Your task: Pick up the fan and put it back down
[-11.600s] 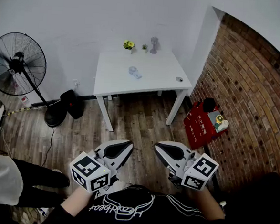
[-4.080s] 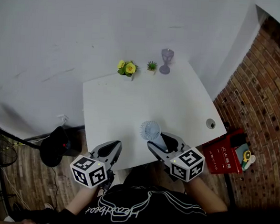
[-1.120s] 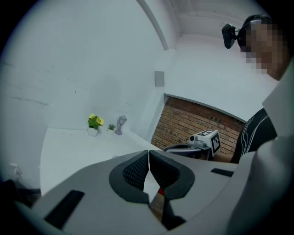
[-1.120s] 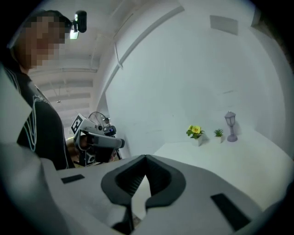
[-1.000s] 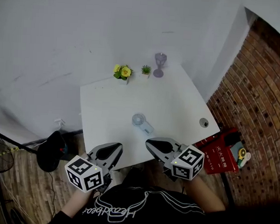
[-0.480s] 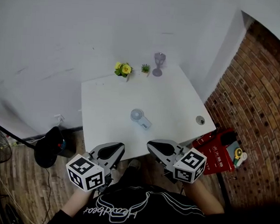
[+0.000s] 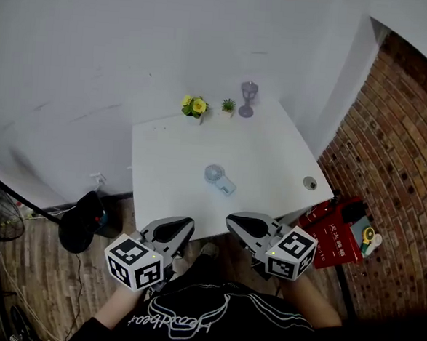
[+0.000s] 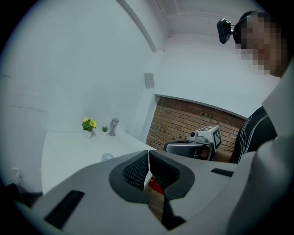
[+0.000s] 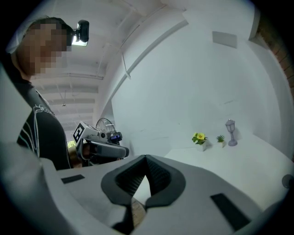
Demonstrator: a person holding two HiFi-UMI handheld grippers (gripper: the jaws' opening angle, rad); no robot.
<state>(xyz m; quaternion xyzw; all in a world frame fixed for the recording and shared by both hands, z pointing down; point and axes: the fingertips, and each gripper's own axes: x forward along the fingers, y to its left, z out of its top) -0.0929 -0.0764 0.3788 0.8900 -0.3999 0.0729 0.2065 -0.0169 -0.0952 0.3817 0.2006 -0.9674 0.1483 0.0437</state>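
Note:
The small pale-blue hand fan [image 7: 219, 178] lies flat on the white table [image 7: 273, 148], round head to the left, handle to the right. Both grippers hang in front of the table's near edge, short of the fan and apart from it. My left gripper [image 7: 186, 223] is shut with nothing between its pads [image 8: 138, 170]. My right gripper [image 7: 232, 220] is also shut and empty, its pads [image 9: 158, 174] pressed together. In the left gripper view the fan [image 8: 107, 157] shows as a small disc on the tabletop, with the right gripper [image 8: 171, 147] off to the side.
At the table's far edge stand a yellow flower pot [image 7: 194, 105], a tiny green plant [image 7: 227, 105] and a purple goblet-like ornament [image 7: 248, 90]. A round cable hole [image 7: 309, 183] sits near the right edge. A red box [image 7: 333, 229] is by the brick wall, a floor fan's base [image 7: 78, 233] at left.
About four seconds ago the right gripper held the fan over the table; now the fan lies on the table and both grippers have drawn back off its near edge.

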